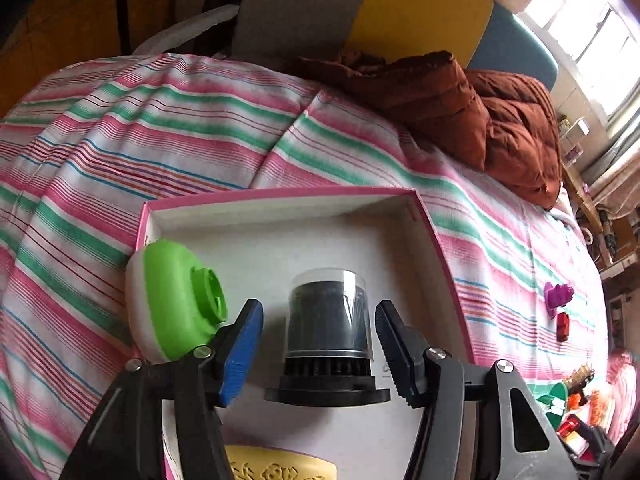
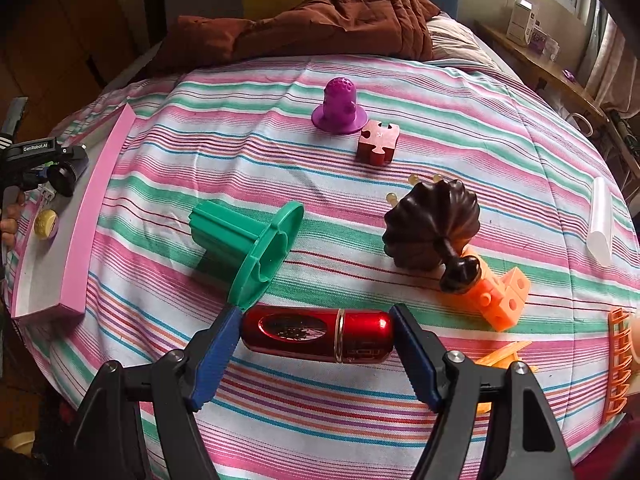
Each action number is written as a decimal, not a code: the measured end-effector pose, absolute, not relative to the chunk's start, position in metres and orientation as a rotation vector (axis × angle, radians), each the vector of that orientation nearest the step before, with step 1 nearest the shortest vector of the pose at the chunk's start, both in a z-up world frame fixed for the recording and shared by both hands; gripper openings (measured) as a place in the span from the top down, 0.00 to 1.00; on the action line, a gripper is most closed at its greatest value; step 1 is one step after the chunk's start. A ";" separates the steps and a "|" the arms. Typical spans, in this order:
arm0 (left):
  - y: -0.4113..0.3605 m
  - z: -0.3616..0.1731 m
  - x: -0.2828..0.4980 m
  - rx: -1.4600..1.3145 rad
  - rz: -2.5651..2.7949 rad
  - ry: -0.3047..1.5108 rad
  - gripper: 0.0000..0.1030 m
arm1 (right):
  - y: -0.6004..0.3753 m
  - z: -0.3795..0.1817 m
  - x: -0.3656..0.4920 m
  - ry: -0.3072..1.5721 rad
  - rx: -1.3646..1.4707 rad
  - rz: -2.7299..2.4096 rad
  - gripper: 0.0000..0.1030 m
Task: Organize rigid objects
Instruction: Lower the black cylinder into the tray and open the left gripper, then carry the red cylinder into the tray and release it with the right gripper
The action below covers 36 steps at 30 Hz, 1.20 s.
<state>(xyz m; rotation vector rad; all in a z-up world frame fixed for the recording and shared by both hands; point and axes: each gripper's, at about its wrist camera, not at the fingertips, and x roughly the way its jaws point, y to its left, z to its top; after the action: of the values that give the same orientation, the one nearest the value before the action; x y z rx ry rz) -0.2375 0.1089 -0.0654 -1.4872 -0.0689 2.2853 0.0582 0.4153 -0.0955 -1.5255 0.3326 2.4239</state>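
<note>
On a bed spread with a pink, green and white striped sheet point(image 2: 360, 208) sits a shallow pink-edged box point(image 1: 280, 216) with a white floor. Over that box the left gripper point(image 1: 320, 344) points steeply down, its jaws apart on either side of a dark jar point(image 1: 328, 320) with a clear cover, which stands upright on the box floor on a black flanged base; neither blue pad touches it, so the jar is free. Just left of the jar, leaning on the box's left wall, is a green and white round container point(image 1: 172, 300), and a pale yellow patterned piece point(image 1: 280, 468) shows at the near edge. Out on the sheet the right gripper point(image 2: 316, 340) clamps a red metal capsule point(image 2: 316, 334) end to end, one pad on each end. Beyond it a green flanged cup point(image 2: 248, 244) lies on its side, touching the left finger's tip. Farther back stand a purple knobbed piece point(image 2: 340, 108) and, just beside it, a red puzzle block point(image 2: 378, 142). To the right a dark ribbed shell-shaped piece point(image 2: 432, 224) rests against orange blocks point(image 2: 496, 296). A brown quilt point(image 2: 320, 16) is bunched at the bed's far end.
</note>
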 end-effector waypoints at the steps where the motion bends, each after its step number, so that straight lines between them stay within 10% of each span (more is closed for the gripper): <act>1: 0.108 -0.062 -0.236 -1.479 2.290 -0.070 0.42 | 0.416 -0.096 0.058 0.331 -1.526 2.421 0.26; 36: 0.047 -0.028 -0.052 -1.175 2.456 0.123 0.36 | 0.340 -0.066 0.052 0.373 -1.576 2.745 0.26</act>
<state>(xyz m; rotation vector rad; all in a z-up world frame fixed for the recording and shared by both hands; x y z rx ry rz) -0.0515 0.0471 -0.0278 -1.1746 0.1228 2.4564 0.0516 0.3397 -0.0664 -1.5758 0.3727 2.7455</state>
